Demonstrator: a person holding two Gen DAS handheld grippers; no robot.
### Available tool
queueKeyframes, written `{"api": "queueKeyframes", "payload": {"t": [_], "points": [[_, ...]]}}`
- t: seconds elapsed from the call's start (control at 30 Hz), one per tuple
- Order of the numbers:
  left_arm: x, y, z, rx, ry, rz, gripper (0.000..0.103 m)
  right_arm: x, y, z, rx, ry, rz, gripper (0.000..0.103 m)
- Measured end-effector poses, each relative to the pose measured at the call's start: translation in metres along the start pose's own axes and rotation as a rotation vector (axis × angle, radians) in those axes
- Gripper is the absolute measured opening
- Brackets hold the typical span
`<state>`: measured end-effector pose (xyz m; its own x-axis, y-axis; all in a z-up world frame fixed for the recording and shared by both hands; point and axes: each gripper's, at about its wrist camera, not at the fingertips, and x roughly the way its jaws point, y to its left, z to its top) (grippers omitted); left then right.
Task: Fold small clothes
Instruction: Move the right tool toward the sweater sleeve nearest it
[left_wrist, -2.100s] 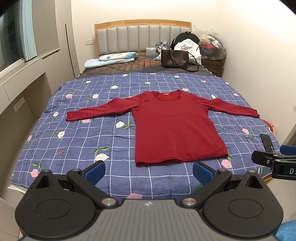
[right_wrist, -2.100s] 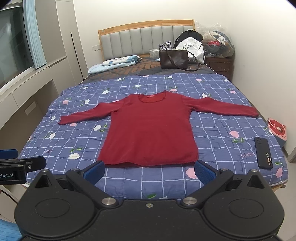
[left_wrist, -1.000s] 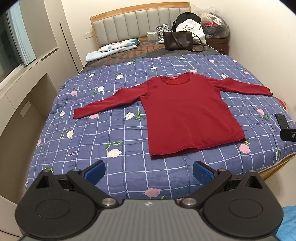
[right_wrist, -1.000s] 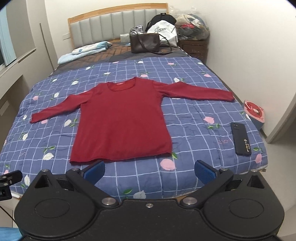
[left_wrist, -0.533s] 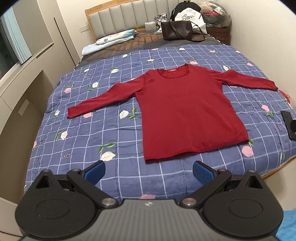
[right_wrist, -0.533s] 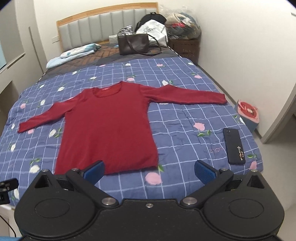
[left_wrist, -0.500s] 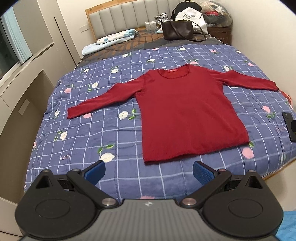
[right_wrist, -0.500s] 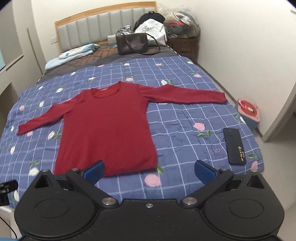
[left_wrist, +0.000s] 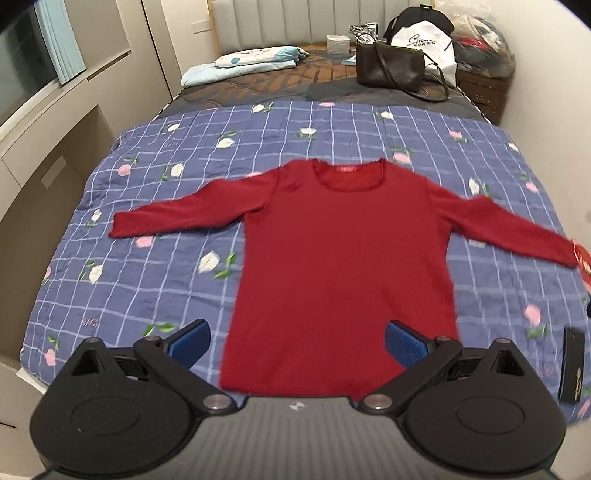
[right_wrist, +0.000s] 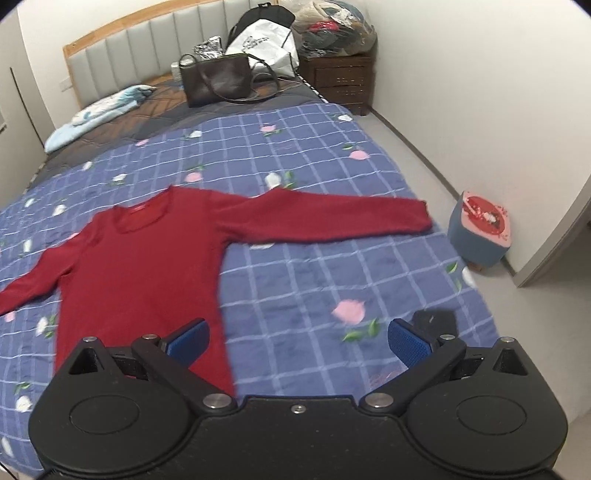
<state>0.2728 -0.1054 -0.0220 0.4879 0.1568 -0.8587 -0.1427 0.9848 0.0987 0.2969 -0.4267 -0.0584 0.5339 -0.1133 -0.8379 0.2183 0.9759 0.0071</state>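
I'm holding both the left gripper (left_wrist: 297, 341) and right gripper (right_wrist: 297, 341) wide open and empty, hovering over the red sweater (left_wrist: 343, 266) lying flat on the bedspread (left_wrist: 147, 280).

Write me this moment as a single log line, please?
stage: approach | red long-sleeved top: flat on blue checked floral quilt, sleeves spread, unfolded | left gripper: open, empty | right gripper: open, empty

A big bed (left_wrist: 122, 295) with a blue flowery blanket (right_wrist: 332, 155) fills the room. Its grey headboard (right_wrist: 147, 48) sits at the top. White walls (right_wrist: 480, 74) stand right; a window (left_wrist: 22, 62) upper left.
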Motion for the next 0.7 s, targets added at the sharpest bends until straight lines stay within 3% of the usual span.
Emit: {"api": "queueKeyframes", "payload": {"t": [0.4,0.7], "points": [[0.04,-0.097,0.071,0.026,0.039,0.006,0.103,0.081,-0.054,0.067,-0.015,0.061,-0.033,0.103],[0.097,-0.151,0.096,0.032,0.151,0.005,0.103,0.178,-0.117,0.071,0.196,0.097,0.095,0.103]]}}
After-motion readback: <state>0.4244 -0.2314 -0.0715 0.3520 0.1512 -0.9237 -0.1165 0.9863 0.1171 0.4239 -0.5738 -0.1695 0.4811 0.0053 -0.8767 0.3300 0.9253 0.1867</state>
